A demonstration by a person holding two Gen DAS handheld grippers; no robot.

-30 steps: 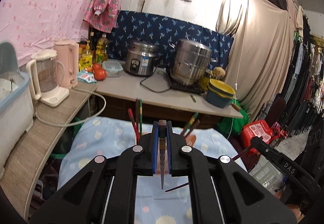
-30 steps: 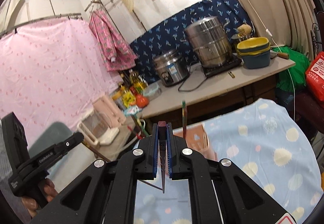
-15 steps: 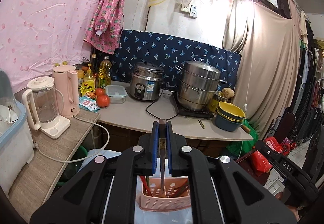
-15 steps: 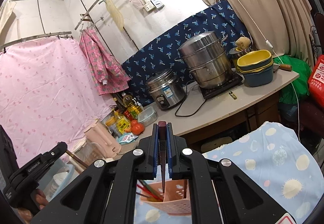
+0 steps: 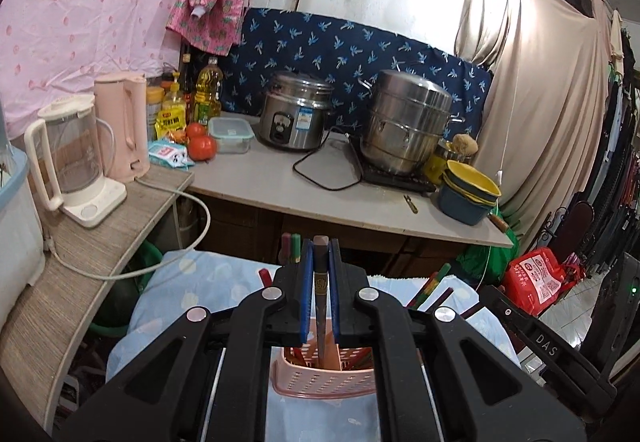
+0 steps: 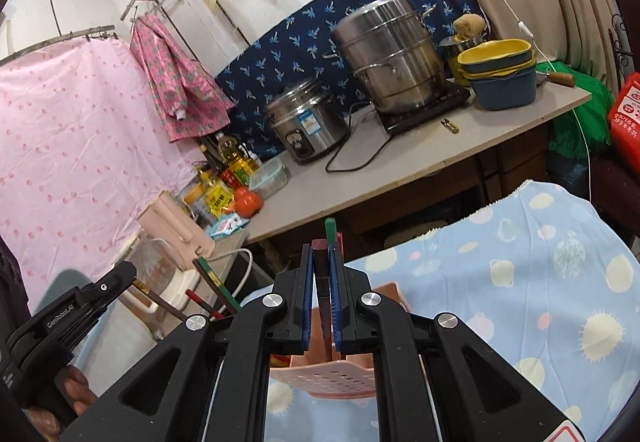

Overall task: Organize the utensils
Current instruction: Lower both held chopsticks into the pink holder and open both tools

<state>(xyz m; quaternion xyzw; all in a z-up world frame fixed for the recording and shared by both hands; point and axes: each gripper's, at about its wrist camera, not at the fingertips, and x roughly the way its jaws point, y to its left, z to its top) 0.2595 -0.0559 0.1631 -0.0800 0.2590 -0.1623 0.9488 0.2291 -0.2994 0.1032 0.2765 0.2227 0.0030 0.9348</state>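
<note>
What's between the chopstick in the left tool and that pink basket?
Nothing visible. The chopstick, clamped in the left tool, points tip-down right over the basket; other chopsticks already inside lean off to the sides.

A salmon-pink perforated plastic basket (image 5: 324,374) stands on a pale blue cloth printed with cream and pink spots (image 6: 540,282). At twelve o'clock hangs a navy fabric panel with light blue sprigs (image 5: 340,46); at ten o'clock, a pink dotted curtain (image 5: 80,10). Yellow-lined blue bowls (image 5: 468,194) sit at three o'clock.
</note>
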